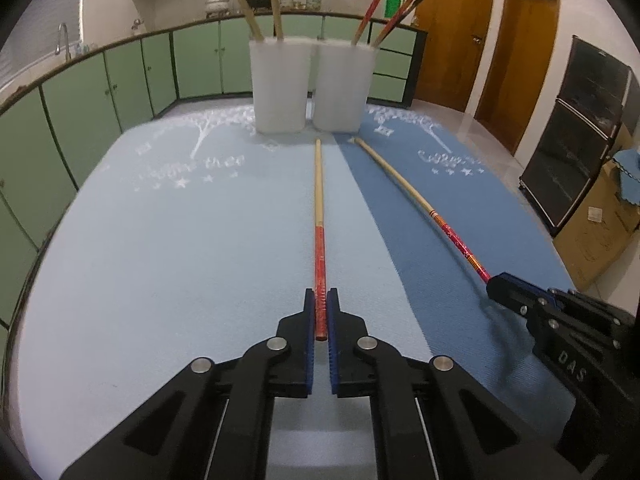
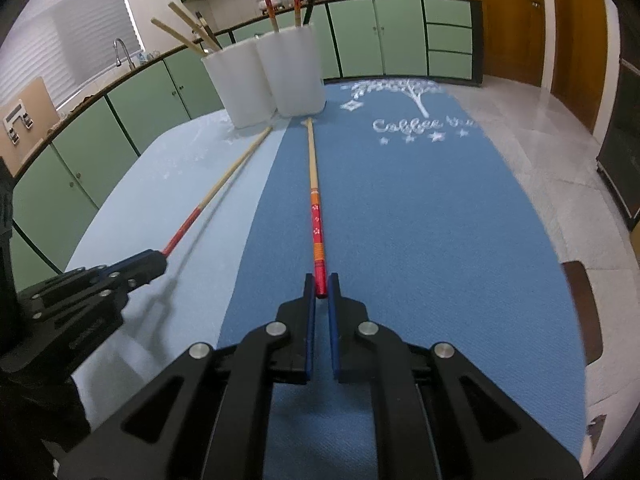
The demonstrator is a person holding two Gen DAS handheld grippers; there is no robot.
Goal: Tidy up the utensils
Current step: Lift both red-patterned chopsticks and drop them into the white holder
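Note:
My left gripper (image 1: 321,300) is shut on the red end of a wooden chopstick (image 1: 319,200) that points at two white holders. The left holder (image 1: 280,84) has plain wooden chopsticks in it. The right holder (image 1: 344,86) has red-ended ones. My right gripper (image 2: 321,285) is shut on the red end of a second chopstick (image 2: 313,184), whose tip lies near the holders (image 2: 298,72). Each gripper shows in the other view: the right one (image 1: 496,286) and the left one (image 2: 158,262).
The table carries a light blue mat (image 1: 160,240) on the left and a darker blue mat (image 2: 420,220) on the right. Green kitchen cabinets (image 1: 120,76) run behind. Wooden doors (image 1: 460,32) and a black cabinet (image 1: 580,132) stand at the right.

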